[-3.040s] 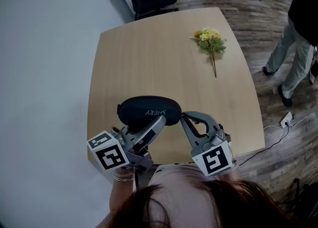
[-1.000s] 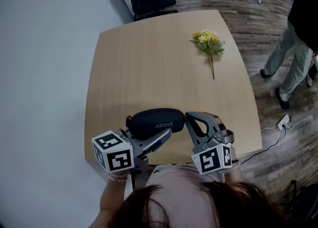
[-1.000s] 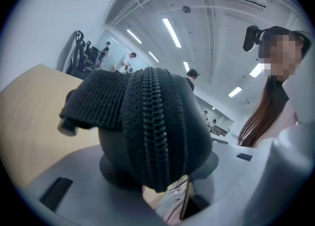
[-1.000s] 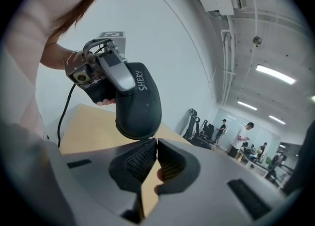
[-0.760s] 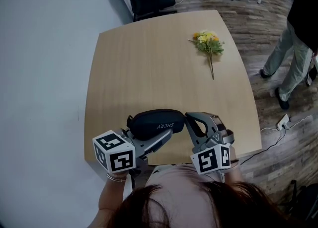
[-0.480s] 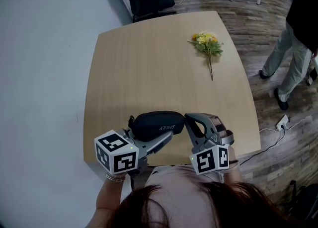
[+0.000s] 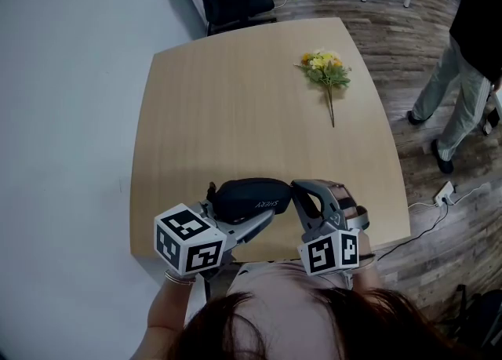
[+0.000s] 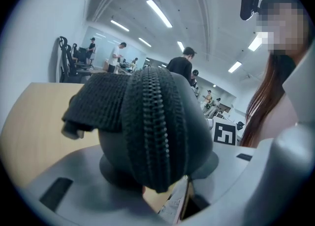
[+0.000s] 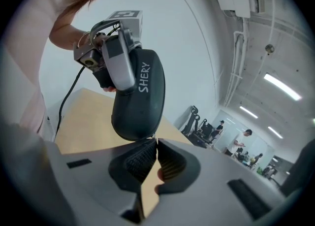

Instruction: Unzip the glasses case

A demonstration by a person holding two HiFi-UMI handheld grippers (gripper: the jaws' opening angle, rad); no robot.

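- Our right gripper (image 9: 155,144) has its jaws closed, the ribbed tips meeting right under the end of the glasses case (image 9: 140,97). If a zipper tab is pinched there, it is too small for us to make out.
- Our left gripper (image 7: 259,217) is clamped across the case body. In its own view the zipper (image 8: 152,126) runs straight up between the jaws from 6 to 12 o'clock, and a ribbed fabric loop (image 8: 93,107) hangs off at 9 o'clock.
- In the head view the case lies with its long axis roughly 9 to 3 o'clock. The left gripper comes in from 7 o'clock and the right gripper sits at the 3 o'clock end.
- In the right gripper view the case rises from the tips toward 12 o'clock, and the left gripper holds its upper part at about 11.
- The case hangs over the 6 o'clock edge of the wooden table (image 7: 235,92) and looks held clear of it.
- We judge the right hand the nearer one to the zipper's end. The coming pull should follow the seam along the long axis, from 3 toward 9 o'clock, while the left hand braces the case.
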